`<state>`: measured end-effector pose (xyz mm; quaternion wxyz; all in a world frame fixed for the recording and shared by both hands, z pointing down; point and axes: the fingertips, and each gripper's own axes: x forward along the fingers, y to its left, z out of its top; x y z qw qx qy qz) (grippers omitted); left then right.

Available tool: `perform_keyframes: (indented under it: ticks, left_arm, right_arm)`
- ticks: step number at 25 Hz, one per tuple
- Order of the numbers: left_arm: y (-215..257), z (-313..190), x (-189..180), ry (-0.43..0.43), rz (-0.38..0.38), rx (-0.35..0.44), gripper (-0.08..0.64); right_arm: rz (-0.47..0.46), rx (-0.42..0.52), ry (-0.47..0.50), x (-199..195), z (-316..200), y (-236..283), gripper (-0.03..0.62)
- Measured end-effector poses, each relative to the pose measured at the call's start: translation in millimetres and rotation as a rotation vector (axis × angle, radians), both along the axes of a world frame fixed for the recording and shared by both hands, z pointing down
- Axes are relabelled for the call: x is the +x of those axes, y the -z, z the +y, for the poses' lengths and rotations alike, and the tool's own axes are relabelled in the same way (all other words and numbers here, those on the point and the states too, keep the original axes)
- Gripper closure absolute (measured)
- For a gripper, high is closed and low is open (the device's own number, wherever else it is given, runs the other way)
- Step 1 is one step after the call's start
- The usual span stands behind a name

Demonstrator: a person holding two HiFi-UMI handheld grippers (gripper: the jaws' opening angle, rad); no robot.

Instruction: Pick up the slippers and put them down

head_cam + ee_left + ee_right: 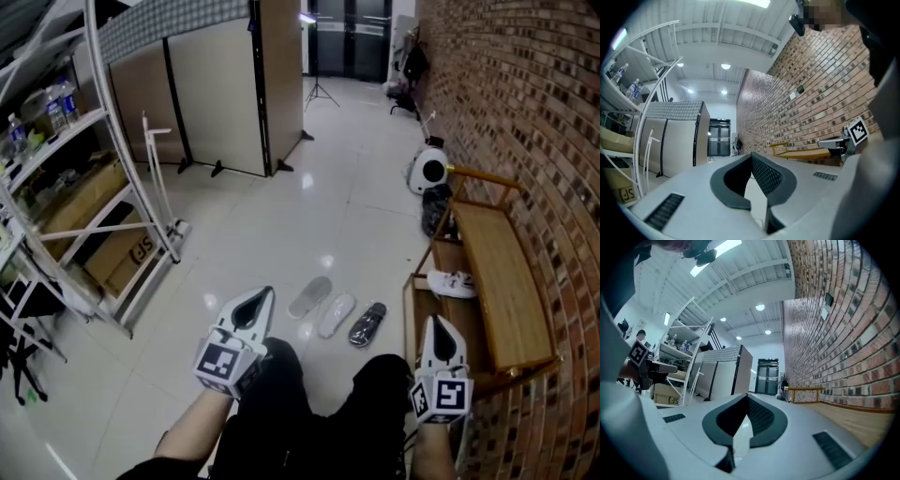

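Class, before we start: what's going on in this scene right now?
A person holds a claw in each hand. The left claw and right claw are both shut and empty, held above the floor. A grey slipper, a white slipper and a black slipper lie side by side on the floor ahead, untouched. A wooden rack by the brick wall holds a white shoe.

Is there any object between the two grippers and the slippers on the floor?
Nothing visible stands in the way. Only floor lies between the left gripper, the right gripper and the grey slipper, white slipper and black slipper. The wooden bench stands off to the right.
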<state>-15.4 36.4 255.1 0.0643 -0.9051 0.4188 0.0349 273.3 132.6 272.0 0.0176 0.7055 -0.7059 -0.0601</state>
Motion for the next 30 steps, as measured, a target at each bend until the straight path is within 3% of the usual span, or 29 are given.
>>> perform_keyframes:
  ticks: [14, 30]
  left_arm:
    - [-35.0, -59.5, 6.7, 0.003, -0.010, -0.066, 0.560]
    - [-41.8, -146.5, 59.8, -0.057, -0.014, -0.079, 0.560]
  right_arm:
    - [-0.015, -0.081, -0.002, 10.1, -61.2, -37.9, 0.584]
    - [-0.009, -0.087, 0.006, 31.3, -144.7, -37.5, 0.584]
